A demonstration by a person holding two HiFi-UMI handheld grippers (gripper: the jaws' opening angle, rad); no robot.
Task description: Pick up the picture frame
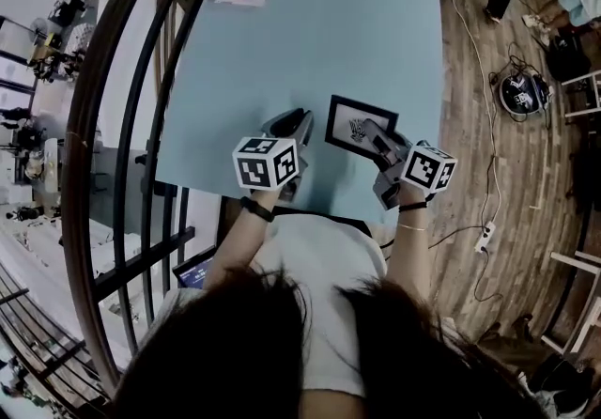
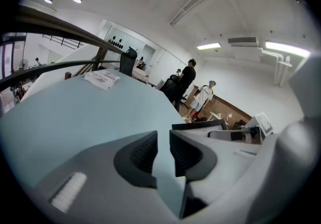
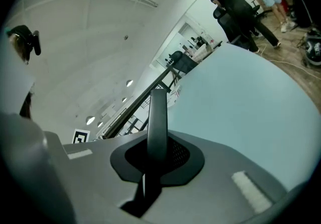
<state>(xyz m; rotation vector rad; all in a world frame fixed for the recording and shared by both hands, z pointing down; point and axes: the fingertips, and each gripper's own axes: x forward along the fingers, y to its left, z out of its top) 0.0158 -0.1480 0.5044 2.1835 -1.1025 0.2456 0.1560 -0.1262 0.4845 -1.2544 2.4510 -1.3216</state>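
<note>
You have the picture frame [image 1: 360, 126], black with a white mat and a dark emblem, clamped by one edge, tilted, in your right gripper [image 1: 377, 140].

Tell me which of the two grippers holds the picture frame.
The right gripper: its jaws pinch the black picture frame, while the left gripper has jaws apart, empty.

Looks like an open-plan office/lab space. My pale blue table [image 1: 376, 51] sits on a wood-plank floor [image 1: 488, 126], w/ a power strip [image 1: 485, 237] & cables lower right in head view. Left gripper view: office chair [image 2: 129, 60] centre-left, ppl standing [image 2: 188, 75] mid-frame, strip lights [image 2: 208, 46] upper right on a white ceiling. Dark railing [image 1: 122, 126] curves down head view's left.
</note>
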